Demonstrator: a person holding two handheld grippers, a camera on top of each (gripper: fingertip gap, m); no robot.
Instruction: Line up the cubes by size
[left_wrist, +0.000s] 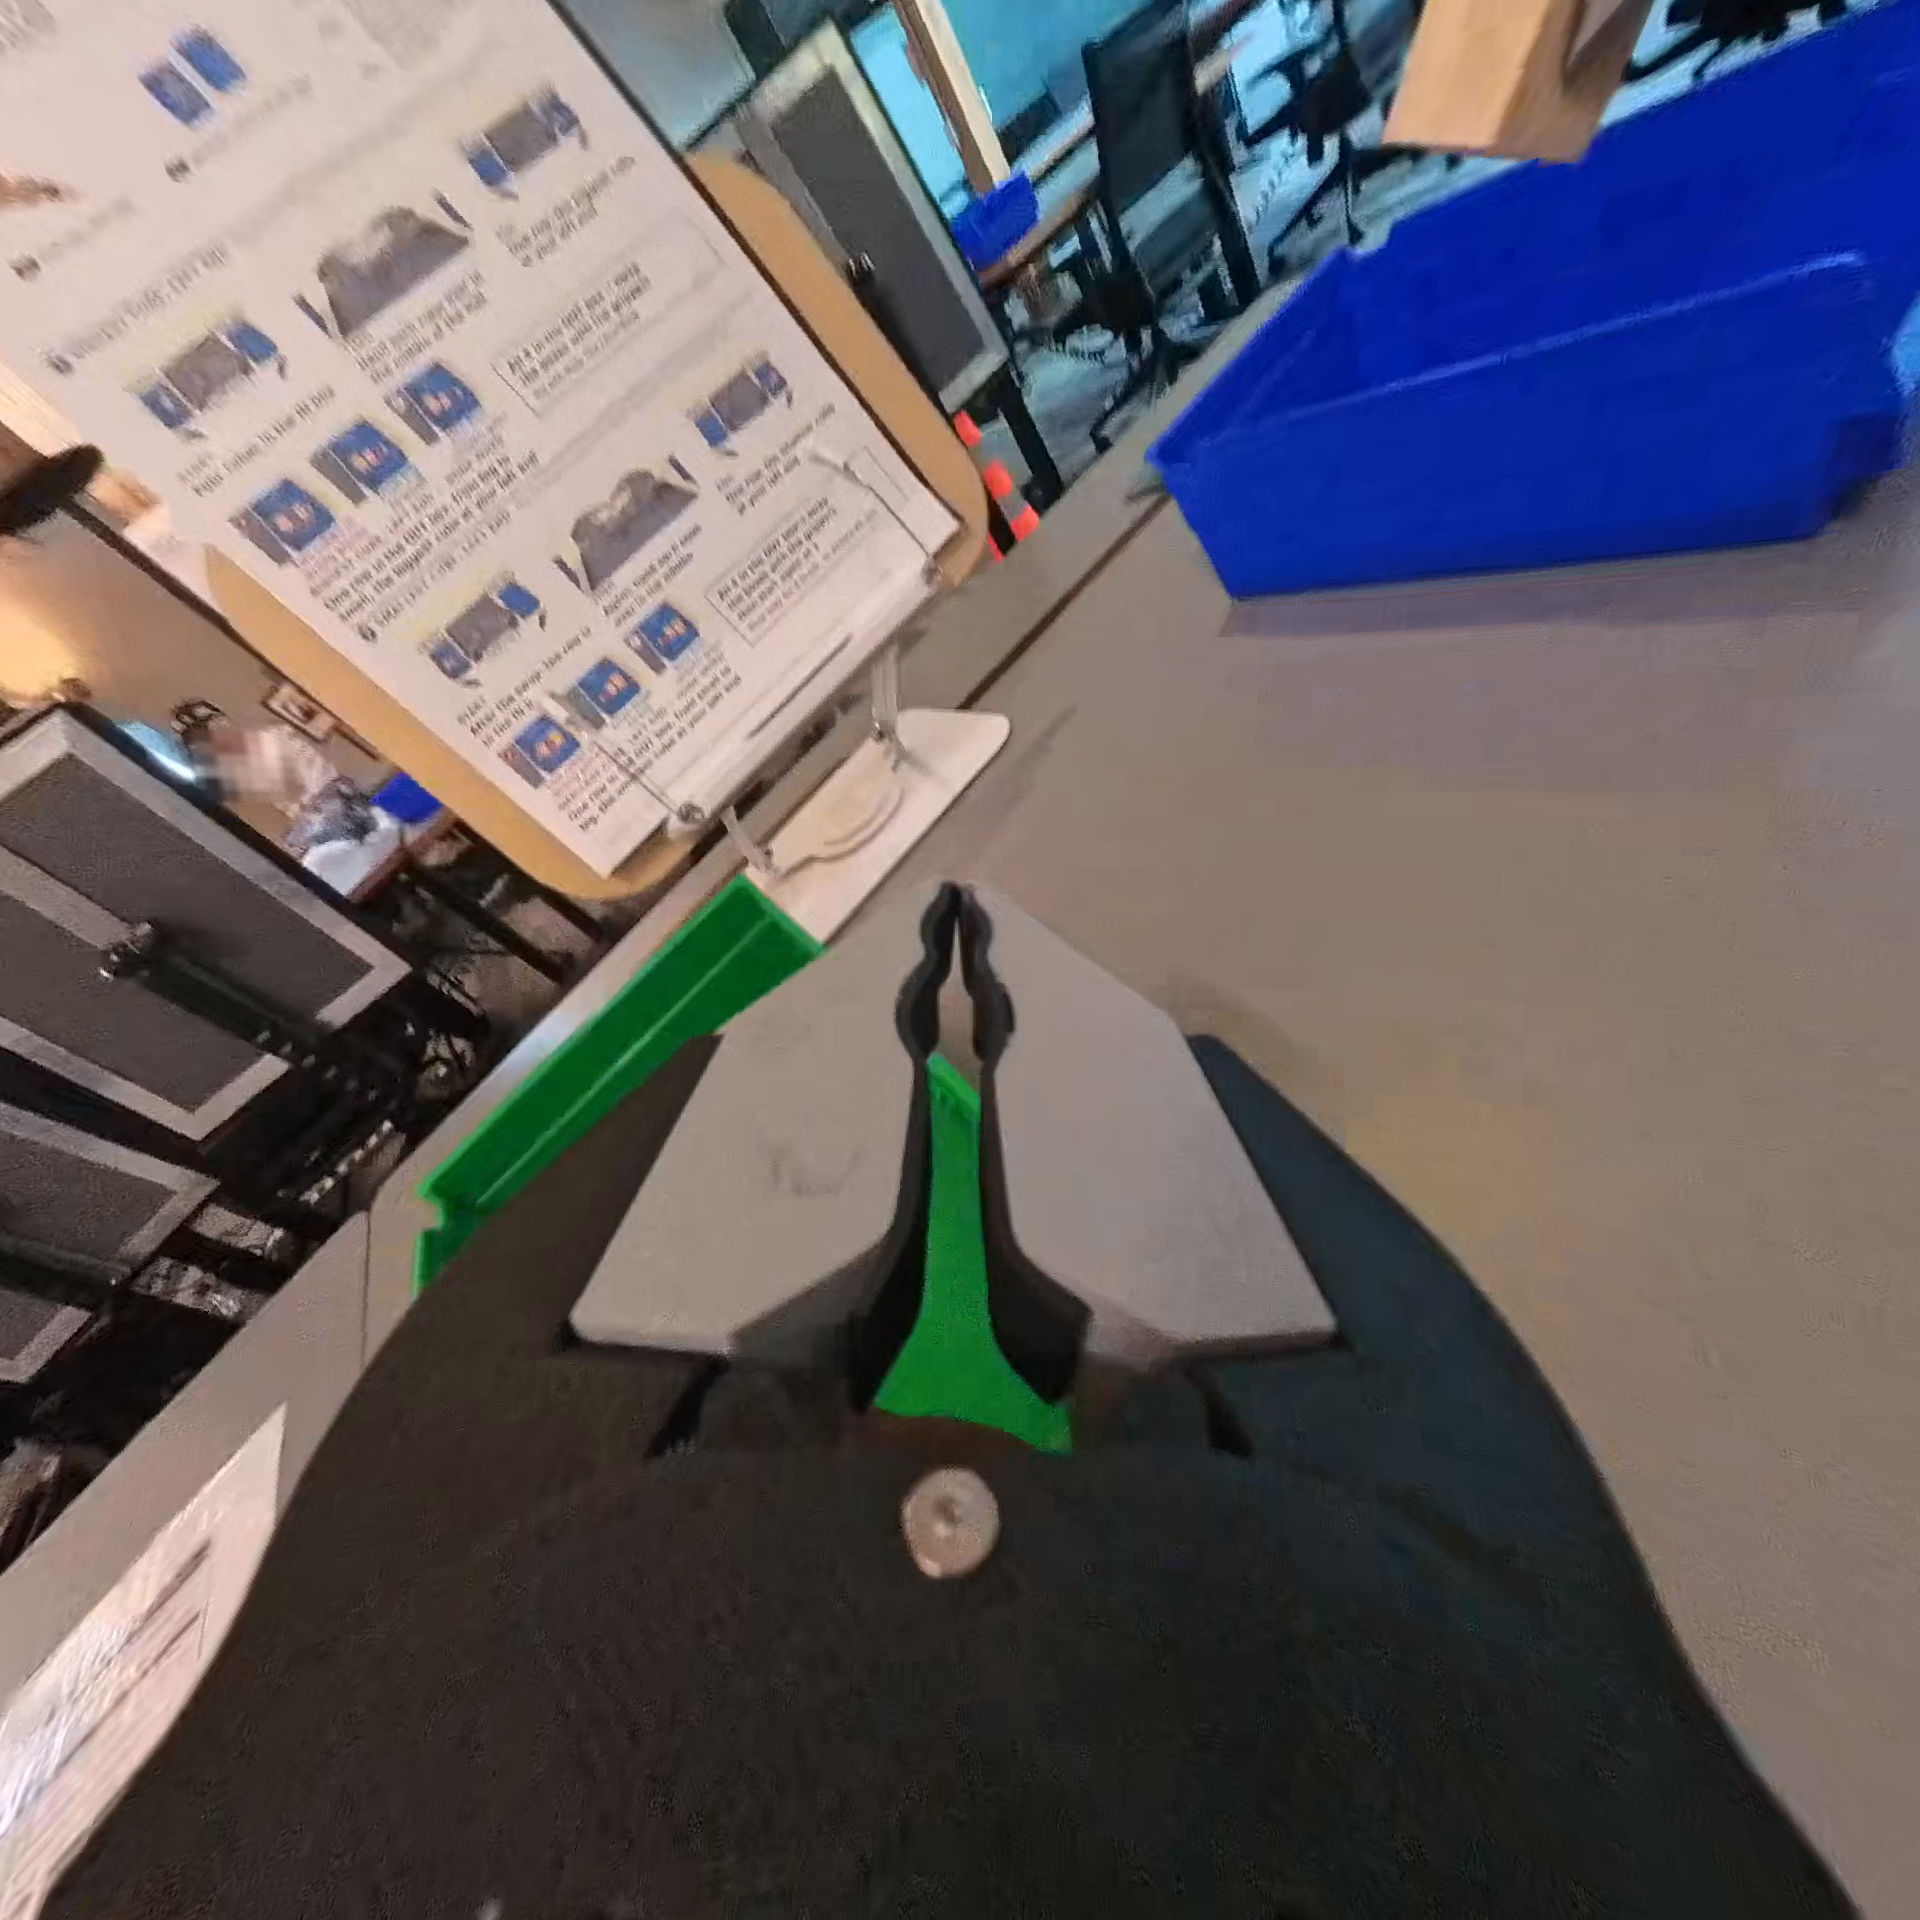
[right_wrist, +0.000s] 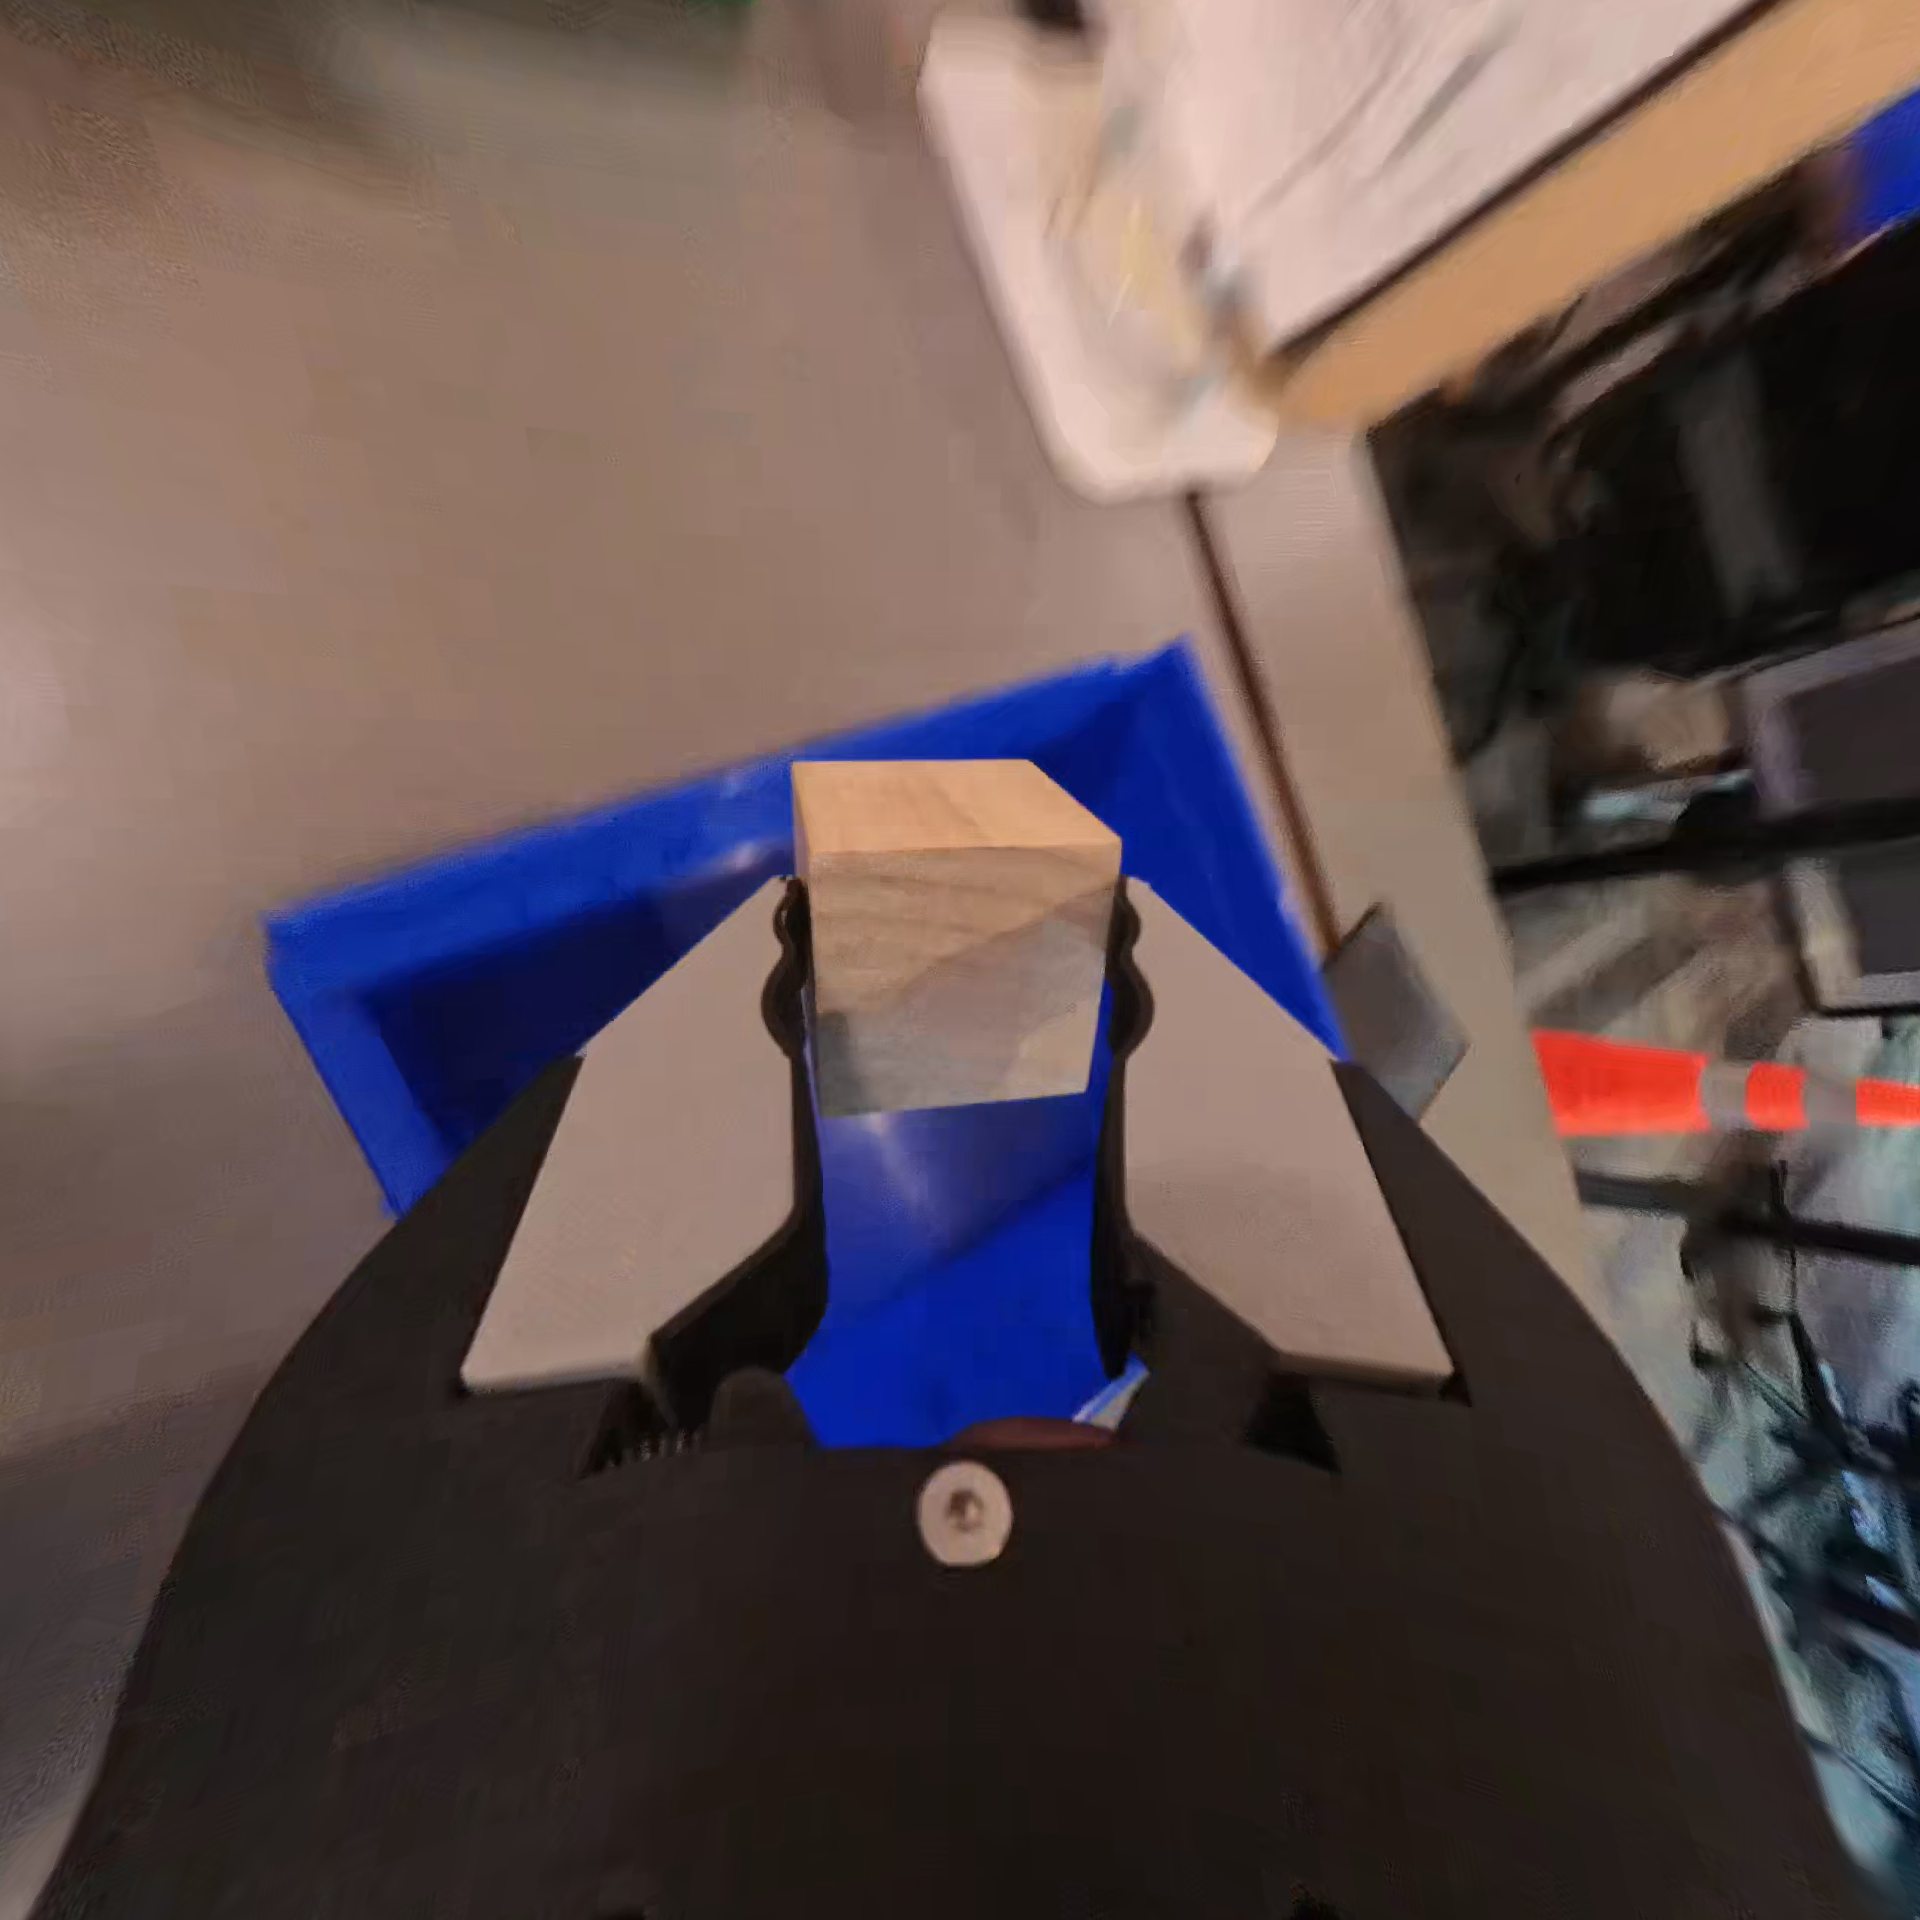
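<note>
Right claw (right_wrist: 956, 951) clamped on a wooden cube (right_wrist: 951, 935), held above the blue bin (right_wrist: 499, 935); grey table (right_wrist: 416, 468) beyond the bin. Left claw (left_wrist: 958, 914) pinched shut, empty, over the green tray (left_wrist: 623, 1049). Ahead-left, an instruction board (left_wrist: 468, 436) on a stand; blue bin ahead-right.

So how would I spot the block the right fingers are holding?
Find the grey table, then the blue bin on it. Above that bin, the right gripper pinches a plain wooden cube between its black fingers. It is the only pale wood thing among blue plastic.
</note>
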